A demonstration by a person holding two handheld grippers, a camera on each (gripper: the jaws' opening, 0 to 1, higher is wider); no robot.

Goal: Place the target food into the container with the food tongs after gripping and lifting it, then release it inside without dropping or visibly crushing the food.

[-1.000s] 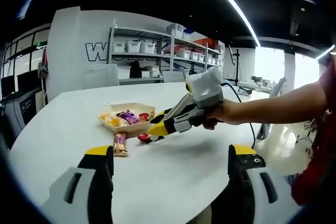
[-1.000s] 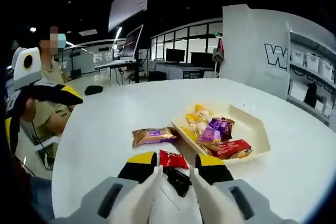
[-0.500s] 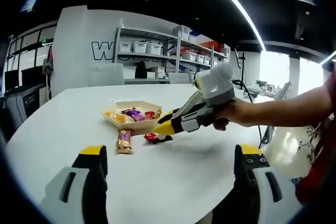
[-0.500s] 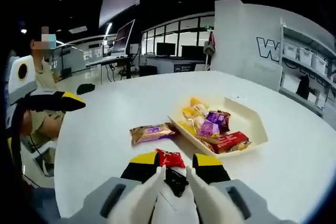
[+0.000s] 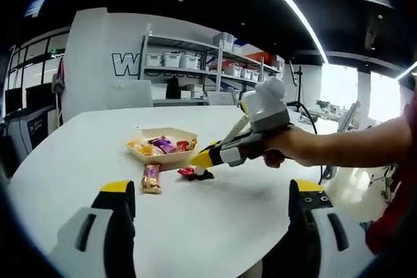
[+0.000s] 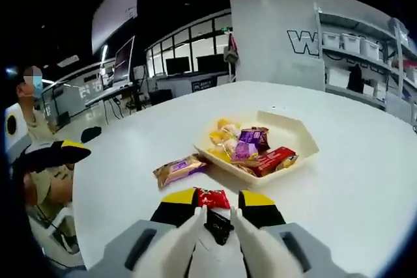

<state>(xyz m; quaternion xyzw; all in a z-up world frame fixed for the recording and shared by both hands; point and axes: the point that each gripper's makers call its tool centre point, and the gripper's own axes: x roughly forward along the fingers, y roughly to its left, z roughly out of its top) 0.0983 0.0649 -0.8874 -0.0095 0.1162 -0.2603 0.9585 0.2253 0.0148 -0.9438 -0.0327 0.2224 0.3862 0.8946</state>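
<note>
My right gripper [image 6: 217, 201] is shut on a red and black snack packet [image 6: 212, 197], low over the white table. The left gripper view has the right gripper [image 5: 201, 161] entering from the right in a person's hand, with the packet [image 5: 188, 172] at its tips just short of the tray. The beige tray [image 6: 306, 145] lies ahead and to the right, holding several wrapped snacks [image 6: 247, 151]. That tray [image 5: 164, 157] is beyond the packet in the left gripper view. My left gripper [image 5: 212, 194] hangs wide open near the table's edge with nothing in it.
A gold and purple packet [image 6: 179, 168] lies on the table left of the tray, and it [image 5: 151, 178] is also in the left gripper view. The left gripper [image 6: 49, 155] is at the far left. Shelves with bins [image 5: 195, 63] stand beyond the round table [image 5: 215, 219].
The right gripper has kept its hold on the red packet and backed off a little from the tray, turning slightly. The left gripper stays open; its view has only shifted.
</note>
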